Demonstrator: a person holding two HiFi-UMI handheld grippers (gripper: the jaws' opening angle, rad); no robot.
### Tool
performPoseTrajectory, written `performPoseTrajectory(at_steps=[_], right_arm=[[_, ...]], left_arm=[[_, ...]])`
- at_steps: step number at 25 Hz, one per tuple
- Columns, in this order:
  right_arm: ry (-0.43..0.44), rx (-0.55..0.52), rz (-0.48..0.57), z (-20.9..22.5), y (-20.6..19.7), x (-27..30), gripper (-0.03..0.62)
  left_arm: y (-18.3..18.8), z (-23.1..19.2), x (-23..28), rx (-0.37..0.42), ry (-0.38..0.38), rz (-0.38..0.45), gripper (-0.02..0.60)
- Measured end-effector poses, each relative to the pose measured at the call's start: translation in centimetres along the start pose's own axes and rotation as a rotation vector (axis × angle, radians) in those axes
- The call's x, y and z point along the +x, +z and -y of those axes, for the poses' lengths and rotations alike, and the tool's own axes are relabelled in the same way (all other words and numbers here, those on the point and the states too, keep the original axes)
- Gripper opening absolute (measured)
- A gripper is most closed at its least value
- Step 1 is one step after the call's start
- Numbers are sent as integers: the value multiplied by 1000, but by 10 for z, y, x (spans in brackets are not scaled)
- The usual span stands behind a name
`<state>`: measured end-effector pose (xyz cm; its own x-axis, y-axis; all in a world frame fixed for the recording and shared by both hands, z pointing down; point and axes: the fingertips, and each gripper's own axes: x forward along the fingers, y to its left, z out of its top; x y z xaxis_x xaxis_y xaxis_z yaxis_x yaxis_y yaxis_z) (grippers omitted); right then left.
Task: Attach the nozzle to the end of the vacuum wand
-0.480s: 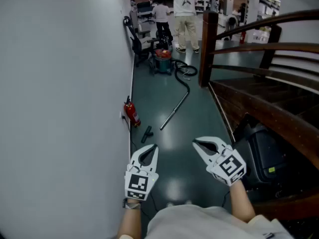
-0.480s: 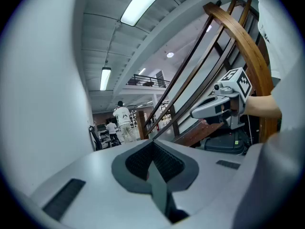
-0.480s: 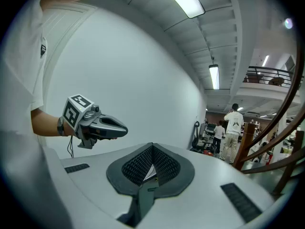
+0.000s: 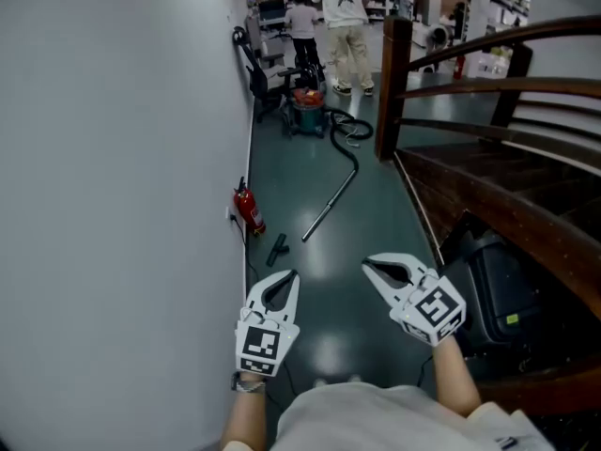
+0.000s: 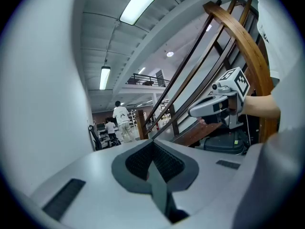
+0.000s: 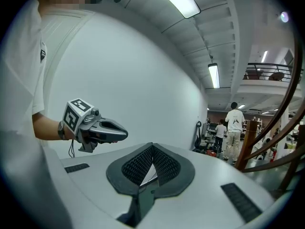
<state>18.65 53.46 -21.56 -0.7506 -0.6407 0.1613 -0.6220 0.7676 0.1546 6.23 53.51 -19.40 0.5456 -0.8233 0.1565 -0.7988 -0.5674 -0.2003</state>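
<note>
My left gripper (image 4: 292, 275) was pinched fully together with nothing between its jaws, and my right gripper (image 4: 367, 265) was the same: closed and empty, both held out over the dark floor (image 4: 376, 205) and well short of the work.

Beyond them, close to the white wall (image 4: 122, 158) on the left, the nozzle (image 4: 277, 249) lay on the floor, a small dark piece just past the left gripper's tip and near a red fire extinguisher (image 4: 249, 212). I judged it light and rigid, probably moulded plastic. I would have taken it across its body and left its socket end free to slide over the tube.

Just beside it, a little farther and to the right, the free end of the vacuum wand (image 4: 329, 207) pointed towards me, apart from the nozzle. The wand looked like a long, stiff metal tube, smooth enough to roll or slip in the pads. A hold far up its length would have let the tip swing, so I would have gripped close to that near end. At its far end it bent into a black hose (image 4: 349, 137), which would likely drag on any lift.

The hose ran back to the vacuum canister (image 4: 307, 117), with two people (image 4: 344, 22) standing farther off. The wooden staircase (image 4: 488, 158) closed off the right side.
</note>
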Motion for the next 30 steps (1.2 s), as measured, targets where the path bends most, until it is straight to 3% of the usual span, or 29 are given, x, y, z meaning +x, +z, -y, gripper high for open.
performPoseTrajectory(at_steps=[18,30], right_arm=[[13,26,-12,8,-8,-5,28],[19,20,-9,-9,-1,5,28]], left_arm=[[-3,9,8,-9,-3,-15,0],[-10,-1,-9,-21,2,-19,0]])
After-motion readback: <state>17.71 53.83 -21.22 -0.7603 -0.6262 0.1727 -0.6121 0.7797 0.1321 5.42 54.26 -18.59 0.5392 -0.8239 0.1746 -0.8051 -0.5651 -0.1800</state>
